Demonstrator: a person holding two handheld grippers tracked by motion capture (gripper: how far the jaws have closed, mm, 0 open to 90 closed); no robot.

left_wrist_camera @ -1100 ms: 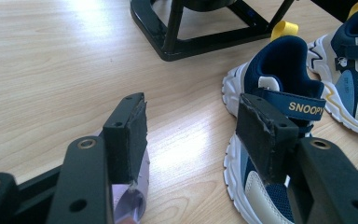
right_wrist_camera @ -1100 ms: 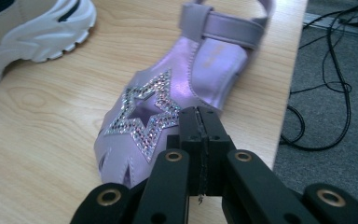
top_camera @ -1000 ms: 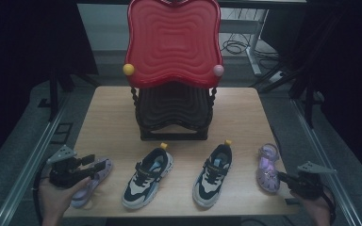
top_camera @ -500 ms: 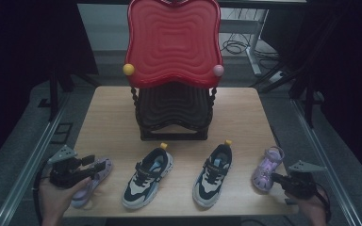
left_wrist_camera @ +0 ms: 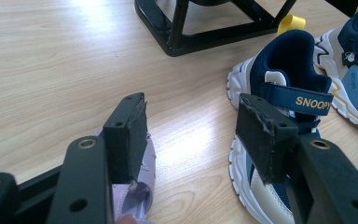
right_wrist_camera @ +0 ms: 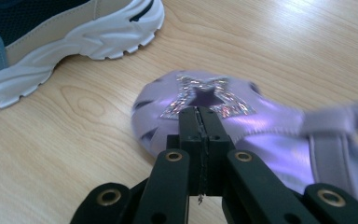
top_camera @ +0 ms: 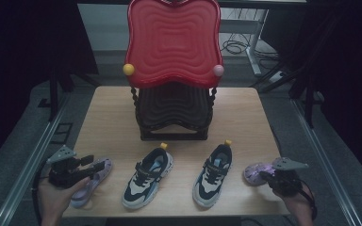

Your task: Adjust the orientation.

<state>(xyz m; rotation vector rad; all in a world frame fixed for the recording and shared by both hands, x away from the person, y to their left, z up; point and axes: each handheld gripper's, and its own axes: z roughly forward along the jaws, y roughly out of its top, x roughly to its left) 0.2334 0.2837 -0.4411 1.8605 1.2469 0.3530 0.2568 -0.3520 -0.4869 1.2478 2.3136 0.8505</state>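
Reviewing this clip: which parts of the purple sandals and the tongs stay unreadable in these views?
- Right gripper view: the right tongs stand shut over the right purple sandal; whether they pinch its upper is hidden by the jaws themselves. The strap end is blurred and cut by the right edge.
- Left gripper view: the left purple sandal is mostly hidden behind the open left tongs and cut by the bottom edge.
- High view: the sandals' detail is too small and dim.
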